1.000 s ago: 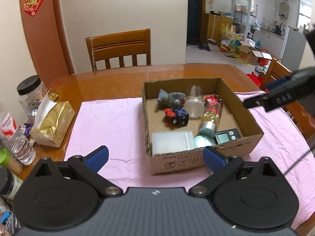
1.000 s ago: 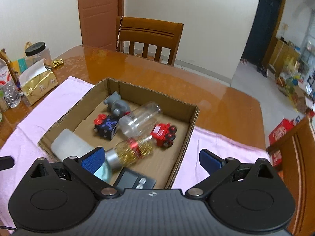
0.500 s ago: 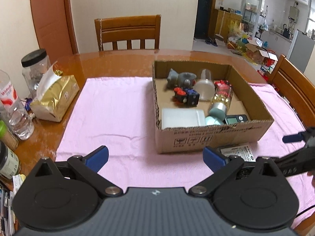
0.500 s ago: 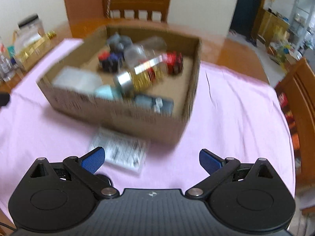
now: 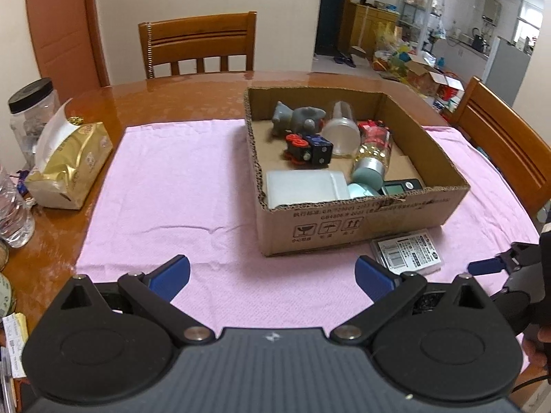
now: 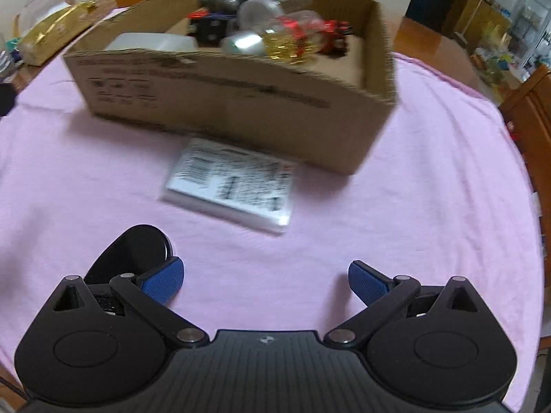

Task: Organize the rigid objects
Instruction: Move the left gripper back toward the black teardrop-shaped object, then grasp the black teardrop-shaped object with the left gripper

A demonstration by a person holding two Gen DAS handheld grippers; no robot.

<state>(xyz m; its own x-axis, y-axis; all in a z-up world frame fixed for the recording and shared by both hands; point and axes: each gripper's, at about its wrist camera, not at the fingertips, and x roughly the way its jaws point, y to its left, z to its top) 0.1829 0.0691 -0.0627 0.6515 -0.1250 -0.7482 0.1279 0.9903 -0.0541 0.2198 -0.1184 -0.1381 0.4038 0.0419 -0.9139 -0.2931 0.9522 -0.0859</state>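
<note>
A cardboard box point(image 5: 361, 222) point(image 6: 220, 103) stands on the pink cloth point(image 5: 179, 189) and holds a grey toy, a black toy train point(image 5: 308, 148), a clear cup, a glass bottle point(image 5: 372, 153), a white container point(image 5: 306, 187) and a small scale. In front of the box lies a flat clear case with a printed label point(image 5: 406, 249) point(image 6: 234, 186). A black round object point(image 6: 137, 251) rests on the cloth by the right gripper's left finger. My left gripper point(image 5: 272, 275) hovers open near the table's front. My right gripper point(image 6: 265, 280) is open, low over the cloth, short of the case.
A gold tissue pack point(image 5: 69, 165), a black-lidded jar point(image 5: 31, 110) and a water bottle stand at the table's left edge. Wooden chairs point(image 5: 198, 46) stand behind the table and at its right side. Bare cloth lies left of the box.
Both grippers have pulled back from above the box toward the table's front. The right gripper has dropped low over the cloth, and the labelled case now shows before it.
</note>
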